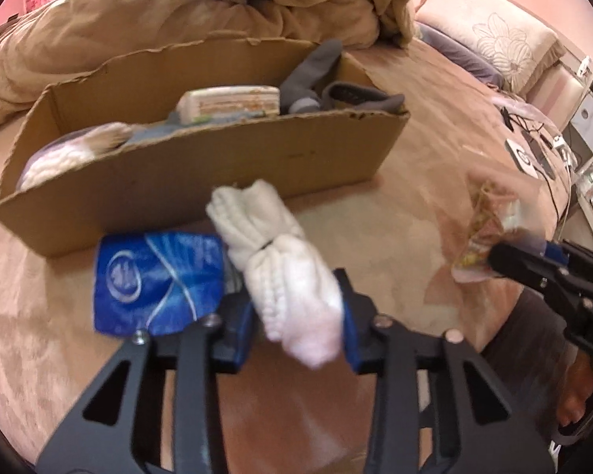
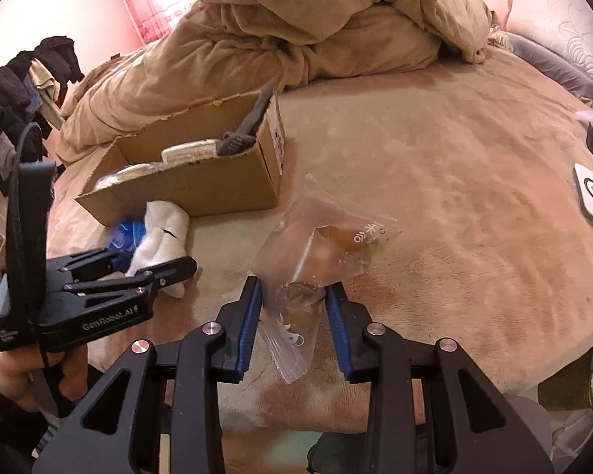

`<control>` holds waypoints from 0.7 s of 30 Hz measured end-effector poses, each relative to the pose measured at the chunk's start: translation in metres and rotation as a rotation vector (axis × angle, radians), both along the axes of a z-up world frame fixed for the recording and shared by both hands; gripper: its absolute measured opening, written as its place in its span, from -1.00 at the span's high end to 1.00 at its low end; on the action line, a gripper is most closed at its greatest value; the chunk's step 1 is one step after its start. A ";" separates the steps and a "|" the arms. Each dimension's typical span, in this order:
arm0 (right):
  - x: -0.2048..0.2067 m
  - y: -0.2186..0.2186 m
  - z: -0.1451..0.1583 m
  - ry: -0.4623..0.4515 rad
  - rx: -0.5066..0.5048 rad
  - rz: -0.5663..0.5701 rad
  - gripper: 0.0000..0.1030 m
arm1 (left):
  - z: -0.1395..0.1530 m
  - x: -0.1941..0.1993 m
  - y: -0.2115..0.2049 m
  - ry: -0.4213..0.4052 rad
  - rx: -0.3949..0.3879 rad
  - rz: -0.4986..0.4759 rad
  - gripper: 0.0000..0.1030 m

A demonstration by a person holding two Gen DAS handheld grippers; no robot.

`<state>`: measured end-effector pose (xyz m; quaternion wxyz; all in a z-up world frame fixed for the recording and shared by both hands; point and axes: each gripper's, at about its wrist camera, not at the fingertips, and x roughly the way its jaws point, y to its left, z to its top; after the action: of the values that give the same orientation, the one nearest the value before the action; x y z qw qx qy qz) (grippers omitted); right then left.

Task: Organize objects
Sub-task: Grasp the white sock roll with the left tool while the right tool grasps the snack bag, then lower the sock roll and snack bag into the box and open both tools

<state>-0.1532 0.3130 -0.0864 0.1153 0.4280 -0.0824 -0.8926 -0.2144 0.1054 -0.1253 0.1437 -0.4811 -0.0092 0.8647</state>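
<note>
Both hands are loaded here. The left tongs are clamped around a rolled white sock bundle, which sticks forward from between the blue pads, just on the near side of the cardboard box. A blue packet sits right beside that bundle, also on the near side of the box; whether it lies on the bed or is lifted, I can't say.

Over to the right tongs: they're pinching the lower end of a clear snack bag, with the rest of the bag flopping up and away, off to the right of the box and apart from it.

The box already holds a grey sock draped over its far end, a flat pale pack in the middle and something white and fluffy at the other end.

My read is that the socks go in next. To do it well, I'd lift the bundle clear of the ragged near wall, since that torn edge could snag the knit, and come down over the open patch near the middle. Don't let go early; the roll is soft and could tumble outside. The limp bag wants a steady carry and a low release.
</note>
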 end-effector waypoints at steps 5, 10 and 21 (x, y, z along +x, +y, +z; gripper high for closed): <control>0.008 -0.002 0.011 0.019 -0.019 0.015 0.32 | 0.023 0.019 -0.014 0.036 0.020 0.013 0.37; 0.013 -0.011 0.027 0.047 -0.026 0.046 0.32 | 0.059 0.042 -0.032 0.090 0.042 0.023 0.37; 0.015 -0.036 0.062 0.109 -0.003 0.106 0.32 | 0.115 0.060 -0.063 0.190 0.074 0.071 0.37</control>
<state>-0.1381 0.2770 -0.0245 0.1674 0.3824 -0.0545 -0.9071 -0.1543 0.0424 -0.0104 0.1306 -0.3908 -0.0446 0.9101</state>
